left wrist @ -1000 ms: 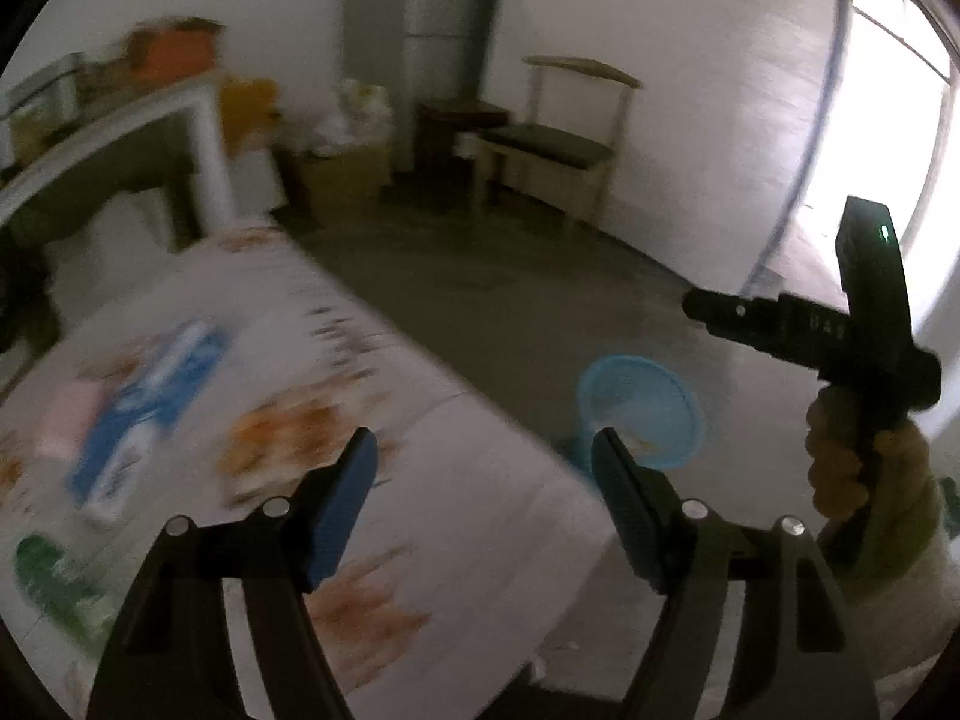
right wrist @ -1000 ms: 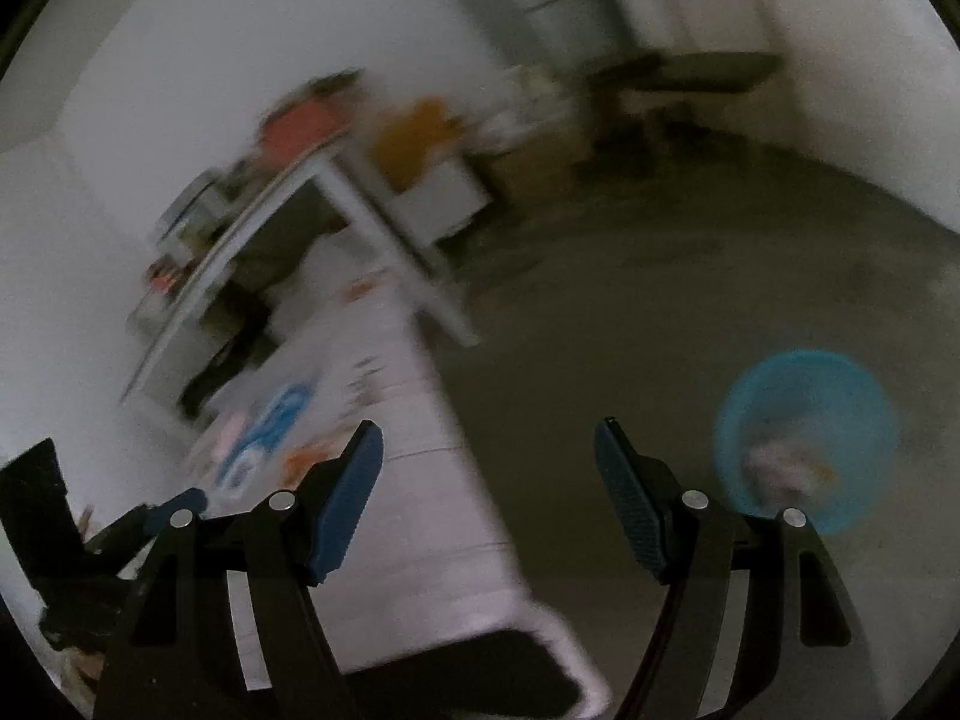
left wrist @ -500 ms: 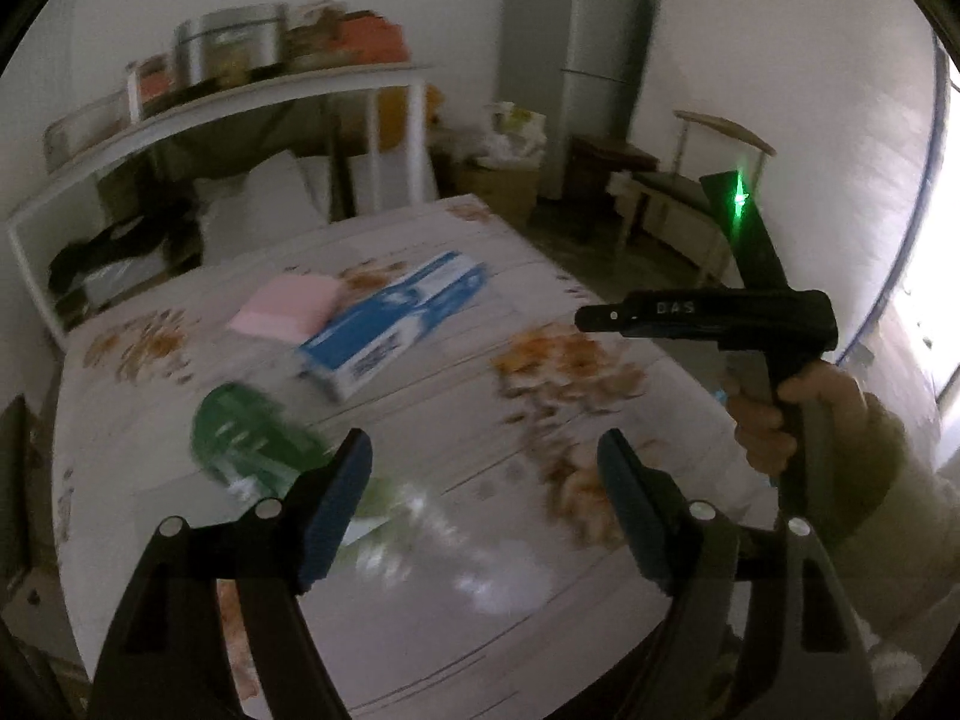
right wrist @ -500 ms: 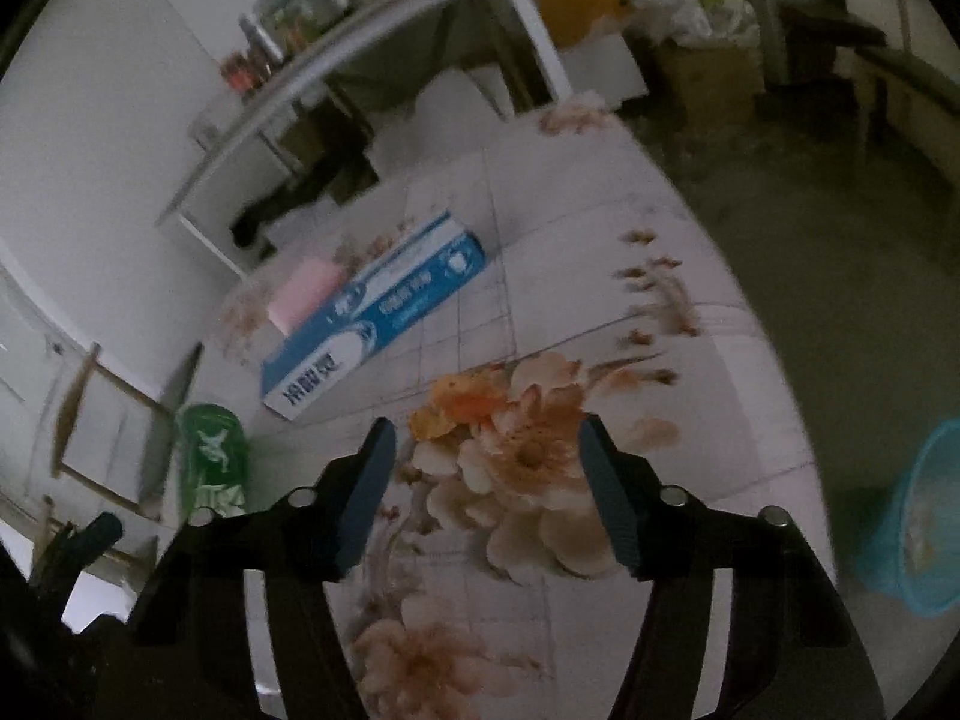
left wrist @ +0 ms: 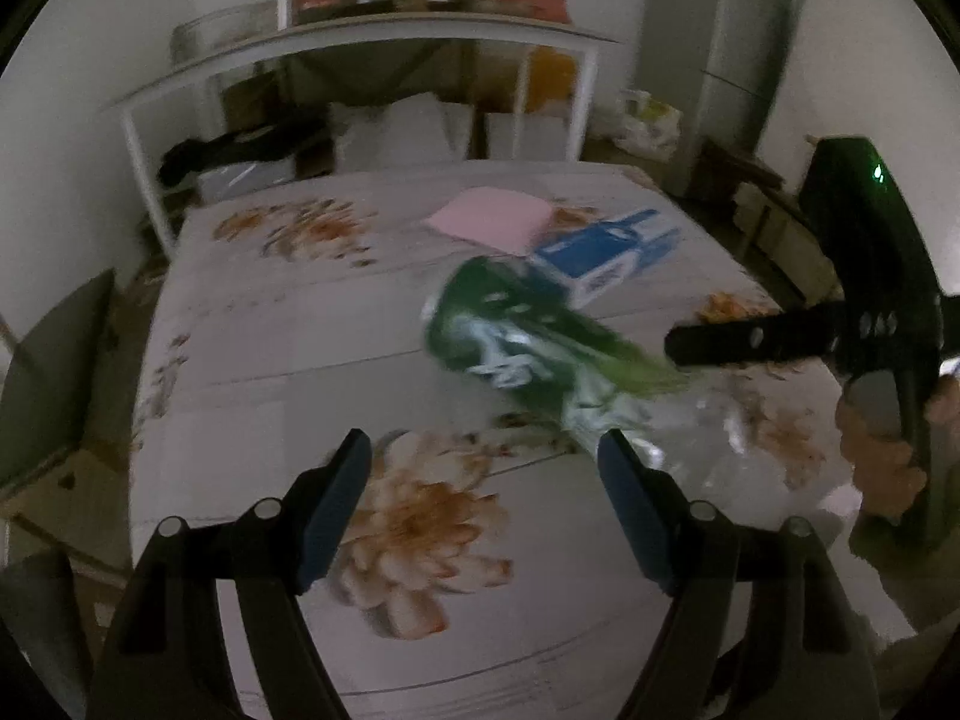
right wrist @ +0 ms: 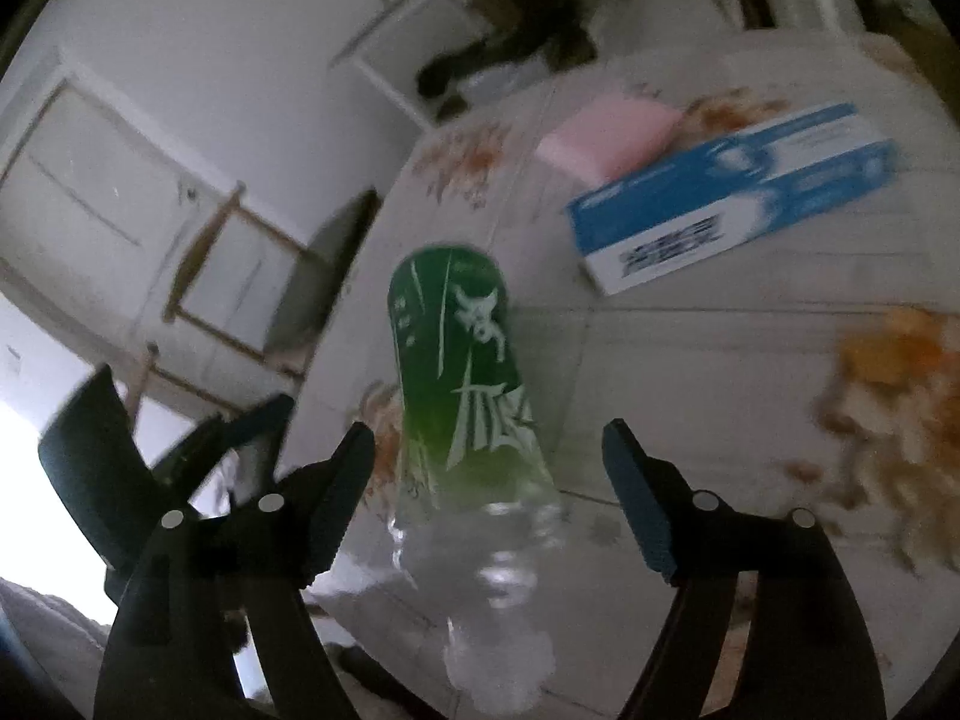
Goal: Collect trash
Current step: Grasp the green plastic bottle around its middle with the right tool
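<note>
A clear plastic bottle with a green label point(left wrist: 528, 342) lies on its side on the flower-print table point(left wrist: 270, 330). In the right wrist view the bottle point(right wrist: 462, 384) lies lengthwise between my open right gripper point(right wrist: 489, 450) fingers, cap end toward the camera; whether they touch it I cannot tell. My left gripper point(left wrist: 483, 462) is open and empty, just left of and nearer than the bottle. The right gripper's body point(left wrist: 864, 324) shows at the right in the left wrist view.
A blue and white box point(left wrist: 606, 252) and a pink pad point(left wrist: 489, 219) lie behind the bottle; both show in the right wrist view, the box point(right wrist: 726, 204) and the pad point(right wrist: 606, 132). A white shelf rack point(left wrist: 372, 60) stands behind the table. A chair point(right wrist: 324, 264) stands at the table's left side.
Both grippers swung from the floor and blue basket to the table. The right gripper has closed in so the green-label bottle lies between its open fingers. The left gripper moved nearer the bottle.
</note>
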The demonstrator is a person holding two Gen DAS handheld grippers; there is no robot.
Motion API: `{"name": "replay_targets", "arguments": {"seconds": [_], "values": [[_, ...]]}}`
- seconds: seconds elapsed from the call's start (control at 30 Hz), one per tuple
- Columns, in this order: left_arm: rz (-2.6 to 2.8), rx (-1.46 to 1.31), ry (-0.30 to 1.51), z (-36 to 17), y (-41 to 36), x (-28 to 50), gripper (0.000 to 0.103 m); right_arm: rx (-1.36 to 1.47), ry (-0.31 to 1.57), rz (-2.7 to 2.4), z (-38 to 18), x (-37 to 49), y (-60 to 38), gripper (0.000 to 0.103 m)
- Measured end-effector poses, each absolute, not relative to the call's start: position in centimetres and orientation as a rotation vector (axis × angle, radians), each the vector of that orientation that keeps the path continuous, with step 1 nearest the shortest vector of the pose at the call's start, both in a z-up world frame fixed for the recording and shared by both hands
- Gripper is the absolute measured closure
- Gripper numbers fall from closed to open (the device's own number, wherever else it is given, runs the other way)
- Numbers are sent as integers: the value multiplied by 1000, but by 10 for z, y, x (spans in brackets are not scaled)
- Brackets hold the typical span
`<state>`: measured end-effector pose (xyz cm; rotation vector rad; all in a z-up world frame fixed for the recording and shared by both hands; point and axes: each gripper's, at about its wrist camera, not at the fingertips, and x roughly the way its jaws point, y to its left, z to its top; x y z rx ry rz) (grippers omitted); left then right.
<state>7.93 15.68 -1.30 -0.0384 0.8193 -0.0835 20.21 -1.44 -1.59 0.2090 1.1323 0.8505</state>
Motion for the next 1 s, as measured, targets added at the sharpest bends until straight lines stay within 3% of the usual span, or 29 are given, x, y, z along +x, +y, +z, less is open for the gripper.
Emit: {"name": "replay_targets", "arguments": {"seconds": [0.1,0.17,0.43,1.0], "values": [[-62,-66,821,-14,168,78,27,136,1178,859,-25,203,6,30],[-55,-77,824,-15,172,80,27,109,1198,864,-29,201,12,41],[-64,-83,801,-9,172,88,27,94,1201,869,-26,170,-11,42],[-409,-15,810,-10,36,164,27,421,1106,284,-13,107,-224,42]]}}
